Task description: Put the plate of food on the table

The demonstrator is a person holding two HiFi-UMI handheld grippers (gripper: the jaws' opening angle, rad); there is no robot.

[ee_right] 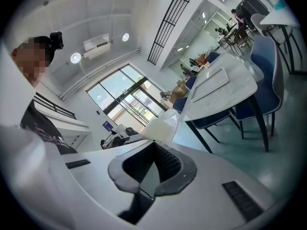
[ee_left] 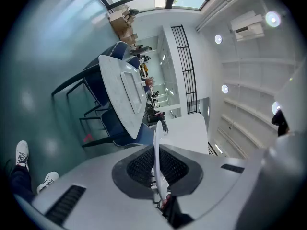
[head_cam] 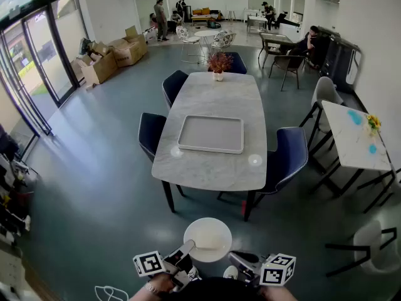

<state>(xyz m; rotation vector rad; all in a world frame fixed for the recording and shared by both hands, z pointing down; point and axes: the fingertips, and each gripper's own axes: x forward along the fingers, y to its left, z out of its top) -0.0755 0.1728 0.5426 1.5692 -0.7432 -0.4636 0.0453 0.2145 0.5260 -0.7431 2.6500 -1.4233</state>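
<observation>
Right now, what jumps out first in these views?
A white plate sits low at centre, its rim pinched in the left tongs. Ahead stands a marble table bearing a grey tray, with a flower pot at its far end.

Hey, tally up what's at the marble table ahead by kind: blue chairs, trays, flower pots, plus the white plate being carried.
blue chairs: 4
tray: 1
flower pot: 1
white plate: 1
Total: 7
</observation>
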